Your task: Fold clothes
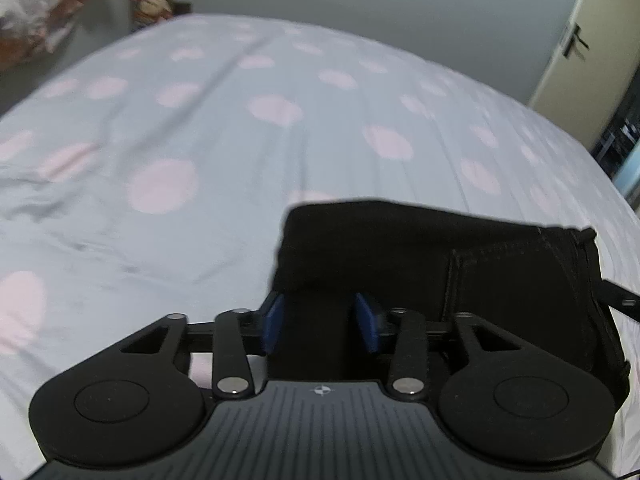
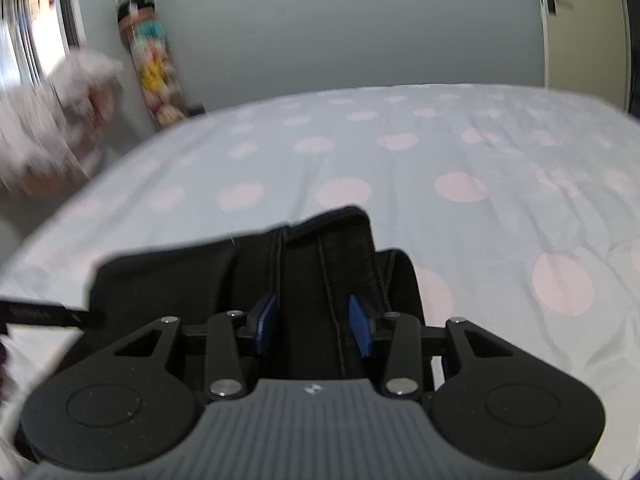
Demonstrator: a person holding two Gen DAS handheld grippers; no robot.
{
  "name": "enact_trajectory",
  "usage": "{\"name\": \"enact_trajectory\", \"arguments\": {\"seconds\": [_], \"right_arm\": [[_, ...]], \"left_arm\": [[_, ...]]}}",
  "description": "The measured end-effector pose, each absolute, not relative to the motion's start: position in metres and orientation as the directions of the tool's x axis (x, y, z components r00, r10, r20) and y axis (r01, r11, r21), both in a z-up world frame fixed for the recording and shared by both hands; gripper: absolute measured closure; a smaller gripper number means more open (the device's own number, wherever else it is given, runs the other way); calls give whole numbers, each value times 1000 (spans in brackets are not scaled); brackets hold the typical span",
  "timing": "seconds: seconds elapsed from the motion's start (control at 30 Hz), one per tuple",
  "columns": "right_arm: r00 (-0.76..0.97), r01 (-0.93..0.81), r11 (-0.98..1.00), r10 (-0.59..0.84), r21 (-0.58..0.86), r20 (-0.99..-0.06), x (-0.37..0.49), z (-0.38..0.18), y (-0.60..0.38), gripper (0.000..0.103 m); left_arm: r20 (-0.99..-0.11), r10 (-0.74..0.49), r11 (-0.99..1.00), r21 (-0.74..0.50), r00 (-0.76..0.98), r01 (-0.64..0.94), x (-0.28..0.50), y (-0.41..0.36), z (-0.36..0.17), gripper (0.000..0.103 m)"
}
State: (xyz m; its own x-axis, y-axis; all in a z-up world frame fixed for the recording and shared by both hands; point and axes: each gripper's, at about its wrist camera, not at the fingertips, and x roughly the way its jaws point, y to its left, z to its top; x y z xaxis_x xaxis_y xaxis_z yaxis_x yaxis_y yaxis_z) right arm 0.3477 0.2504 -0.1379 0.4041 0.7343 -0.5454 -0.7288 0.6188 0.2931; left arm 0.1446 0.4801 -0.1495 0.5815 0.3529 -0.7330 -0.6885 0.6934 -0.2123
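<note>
Now down on the dotted bedsheet (image 1: 280, 112), a black garment (image 1: 400, 248) lying in a compact, layered bundle. Left gripper (image 1: 320, 322) and right gripper (image 2: 314, 326) both parted over it, clamping nothing, probably poised to press or regrip.

Black garment (image 1: 420, 256) on pale-blue, pink-dotted sheet (image 1: 200, 140).

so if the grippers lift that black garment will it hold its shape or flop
The black garment would probably flop: it already lies in soft folds on the bedsheet. Its thick stitched seams suggest denim, so likely heavyish, and unlikely to slip from the blue pads.
</note>
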Motion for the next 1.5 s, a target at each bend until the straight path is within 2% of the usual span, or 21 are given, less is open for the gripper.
{"name": "enact_trajectory", "arguments": {"seconds": [0.07, 0.17, 0.3, 0.43, 0.6, 0.8, 0.9, 0.97, 1.0, 1.17, 1.23, 1.5], "right_arm": [[383, -694, 605, 770, 391, -510, 360, -131, 225, 37], [285, -622, 579, 794, 528, -537, 390, -146, 200, 27], [116, -495, 527, 828, 690, -549, 420, -180, 185, 26], [35, -471, 499, 835, 728, -549, 428, -201, 194, 25], [-52, -375, 414, 884, 830, -465, 448, -233, 196, 23], [-78, -413, 403, 878, 817, -472, 446, -227, 218, 23], [-79, -420, 422, 865, 804, -495, 445, -220, 224, 28], [-80, -424, 434, 856, 794, -511, 445, -215, 228, 29], [-80, -427, 440, 852, 790, -518, 445, -213, 230, 30], [-81, -438, 471, 828, 766, -555, 443, -201, 241, 38], [-81, -443, 482, 818, 756, -570, 443, -197, 245, 41], [8, -539, 540, 771, 646, -637, 406, -120, 257, 51]], "left_arm": [[-723, 345, 677, -249, 598, -692, 133, 481, -144, 43], [-753, 289, 651, -297, 591, -698, 126, 489, -147, 39], [-805, 203, 629, -330, 558, -704, 129, 499, -157, 38], [-831, 119, 618, -366, 543, -696, 135, 512, -166, 35], [-852, -3, 633, -406, 523, -659, 130, 534, -169, 30], [-794, -66, 508, -547, 604, -665, 108, 540, -193, 25], [-764, -69, 454, -597, 641, -662, 106, 540, -200, 25], [-750, -68, 448, -612, 658, -652, 109, 537, -199, 30], [-739, -68, 442, -624, 670, -644, 111, 534, -199, 37], [-745, 3, 467, -589, 667, -660, 119, 519, -200, 37], [-733, -1, 460, -605, 680, -651, 116, 522, -203, 42], [-651, -44, 393, -708, 758, -586, 92, 534, -215, 63]]}}
